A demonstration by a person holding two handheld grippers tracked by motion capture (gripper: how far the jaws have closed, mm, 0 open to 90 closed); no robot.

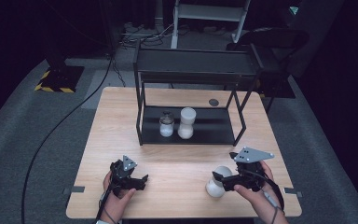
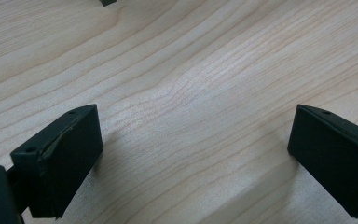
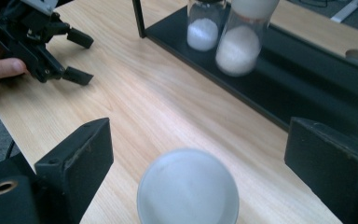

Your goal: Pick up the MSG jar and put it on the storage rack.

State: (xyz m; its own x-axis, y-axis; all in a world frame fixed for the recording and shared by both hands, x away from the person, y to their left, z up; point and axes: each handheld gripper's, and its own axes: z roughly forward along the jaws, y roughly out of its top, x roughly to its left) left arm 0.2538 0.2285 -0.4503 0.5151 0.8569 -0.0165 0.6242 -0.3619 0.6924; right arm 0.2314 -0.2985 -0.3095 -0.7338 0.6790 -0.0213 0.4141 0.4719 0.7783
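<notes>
Progress check: two jars are already sitting on the lower shelf of the black rack point(image 1: 142, 116) toward the desk's far edge, the small jar point(image 1: 166, 125) just beside the tall jar point(image 1: 186, 123), both holding white powder. Third one, a white frosted jar point(image 1: 217, 181), is standing on the desk point(image 1: 177, 163) near the front right corner, well apart from the rack. Right hand-held gripper point(image 1: 221, 181) is bracketing it, jaws spread on either side, pads not pressing yet as far as the right gripper view is showing. Left hand-held gripper point(image 1: 142, 179) is idling near the front left corner, jaws spread, nothing between them. Judging it roughly two-thirds done: grasping, lifting and shelving the last jar is remaining.
</notes>
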